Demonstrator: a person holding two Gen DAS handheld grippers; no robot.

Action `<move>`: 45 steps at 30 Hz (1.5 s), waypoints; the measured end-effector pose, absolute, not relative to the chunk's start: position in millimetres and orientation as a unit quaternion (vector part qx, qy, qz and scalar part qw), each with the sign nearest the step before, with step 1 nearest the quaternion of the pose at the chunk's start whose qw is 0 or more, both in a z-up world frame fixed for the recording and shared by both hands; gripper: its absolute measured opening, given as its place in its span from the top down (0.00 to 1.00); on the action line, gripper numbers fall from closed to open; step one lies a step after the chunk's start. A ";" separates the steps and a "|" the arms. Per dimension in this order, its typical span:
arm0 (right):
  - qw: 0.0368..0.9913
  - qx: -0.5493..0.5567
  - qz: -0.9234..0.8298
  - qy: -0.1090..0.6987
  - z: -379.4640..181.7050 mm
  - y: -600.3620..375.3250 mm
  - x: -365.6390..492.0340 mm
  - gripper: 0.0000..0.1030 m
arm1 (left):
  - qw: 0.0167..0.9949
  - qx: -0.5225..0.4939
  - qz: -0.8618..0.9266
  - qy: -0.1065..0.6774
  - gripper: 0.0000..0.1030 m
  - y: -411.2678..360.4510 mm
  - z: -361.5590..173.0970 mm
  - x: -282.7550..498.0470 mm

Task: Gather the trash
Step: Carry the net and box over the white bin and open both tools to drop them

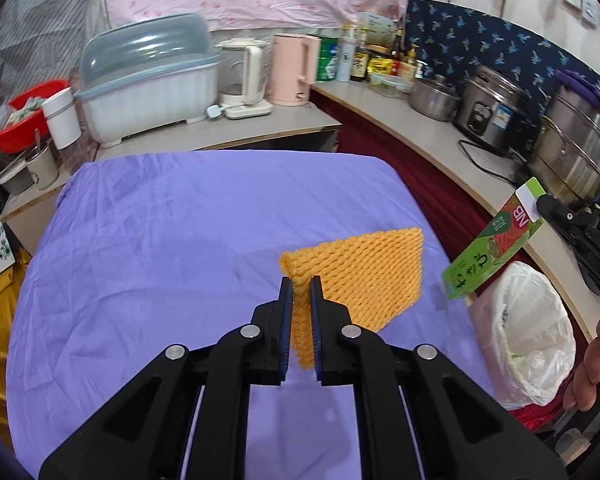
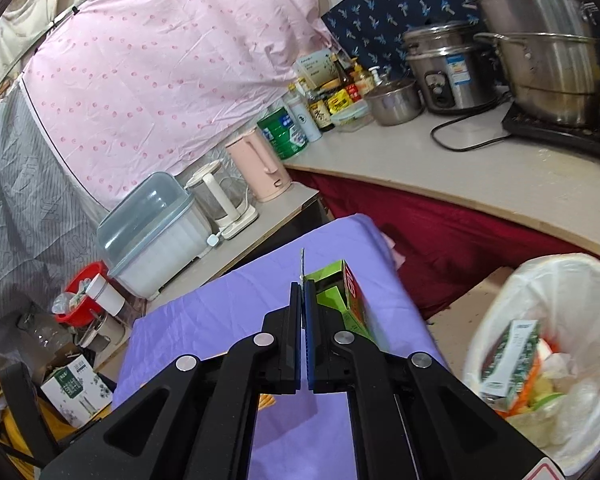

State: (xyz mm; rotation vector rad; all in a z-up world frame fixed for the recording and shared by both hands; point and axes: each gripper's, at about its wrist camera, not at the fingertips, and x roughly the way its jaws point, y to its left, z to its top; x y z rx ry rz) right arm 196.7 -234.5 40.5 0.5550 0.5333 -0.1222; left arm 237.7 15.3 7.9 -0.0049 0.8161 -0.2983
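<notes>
While both pieces hang clear above the purple tablecloth (image 1: 140, 240), the white-lined trash bin (image 1: 532, 320) stands off the table's right edge, so the right gripper (image 2: 303, 292), clamped on the end flap of the green carton (image 2: 340, 300), is judged nearer to it. That carton's long axis slants down toward the bin. Further left, the left gripper (image 1: 301, 292) pinches a corner of the orange foam net (image 1: 364, 272)
</notes>
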 end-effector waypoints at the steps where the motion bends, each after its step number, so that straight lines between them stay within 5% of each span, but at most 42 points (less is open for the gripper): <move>1: 0.925 0.272 -0.062 0.257 42.7 -240.8 188.3 0.97 | 0.907 0.000 -0.148 0.394 0.92 7.7 10.6 234.1; 36: 0.891 0.338 -0.191 0.234 12.2 -407.2 37.1 0.96 | 0.863 0.126 -0.288 0.396 0.91 -234.0 7.9 139.1; 39: 0.889 0.341 -0.198 0.231 12.4 -408.0 36.6 0.91 | 0.859 0.129 -0.289 0.402 0.88 -242.1 4.3 138.4; 43: 0.889 0.346 -0.198 0.227 14.0 -408.7 34.3 0.89 | 0.863 0.130 -0.284 0.398 0.57 -241.6 2.5 136.6; 45: 0.890 0.343 -0.197 0.228 14.4 -408.2 34.0 0.85 | 0.864 0.129 -0.280 0.398 0.54 -239.8 1.5 136.8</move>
